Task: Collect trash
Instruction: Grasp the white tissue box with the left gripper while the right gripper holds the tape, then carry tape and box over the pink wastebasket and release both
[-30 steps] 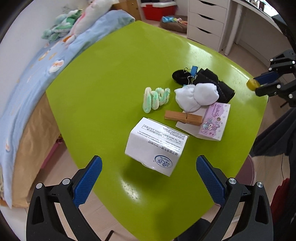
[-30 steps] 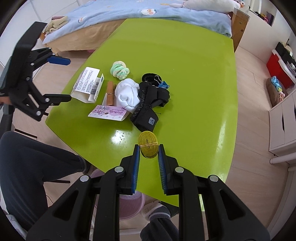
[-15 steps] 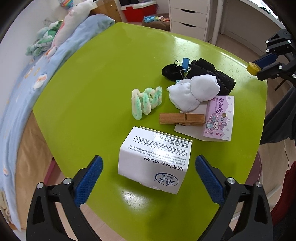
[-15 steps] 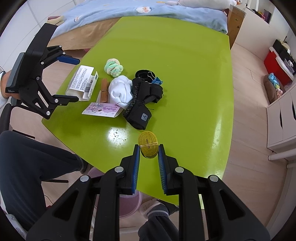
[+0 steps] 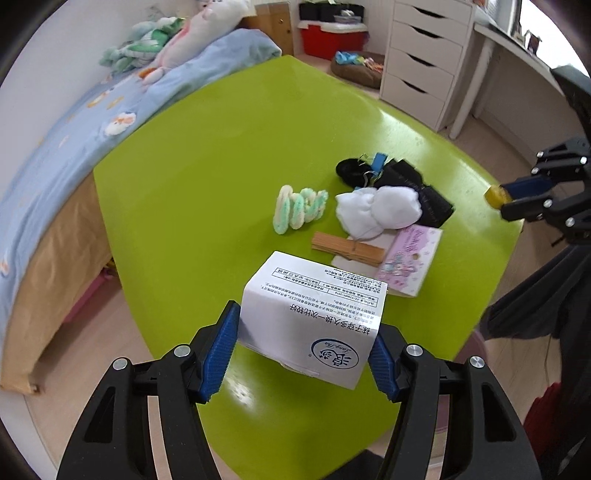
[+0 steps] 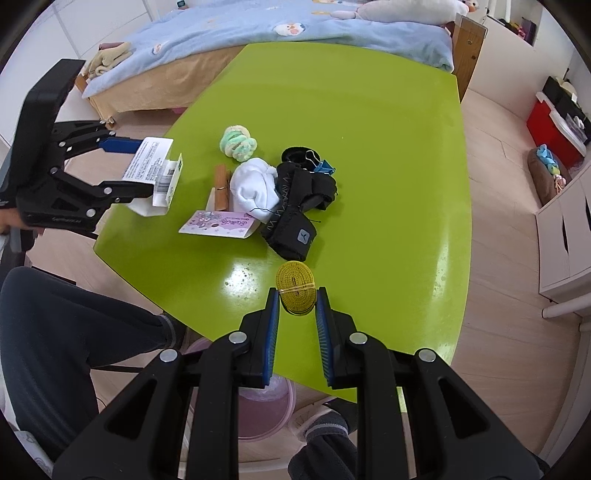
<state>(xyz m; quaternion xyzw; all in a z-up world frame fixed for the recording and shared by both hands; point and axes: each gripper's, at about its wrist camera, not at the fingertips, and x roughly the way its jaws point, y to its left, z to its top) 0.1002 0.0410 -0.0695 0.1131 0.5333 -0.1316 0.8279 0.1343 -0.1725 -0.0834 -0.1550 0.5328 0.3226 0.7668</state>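
My left gripper is shut on a white printed carton, held a little above the near edge of the green table; it also shows in the right wrist view. My right gripper is shut on a coiled yellow tape roll, held above the table's front edge; it shows from the left wrist view. Left on the table are a pink card packet, a wooden clip, white socks, black socks and a green-white scrunchie.
A pink bin stands on the floor under the table's front edge. A black hair band and blue binder clip lie behind the socks. A bed runs along the far side, and white drawers stand by the wall.
My left gripper moved forward over the carton, shut on its sides and lifted it off the table. My right gripper kept holding the yellow roll and stayed roughly in place.
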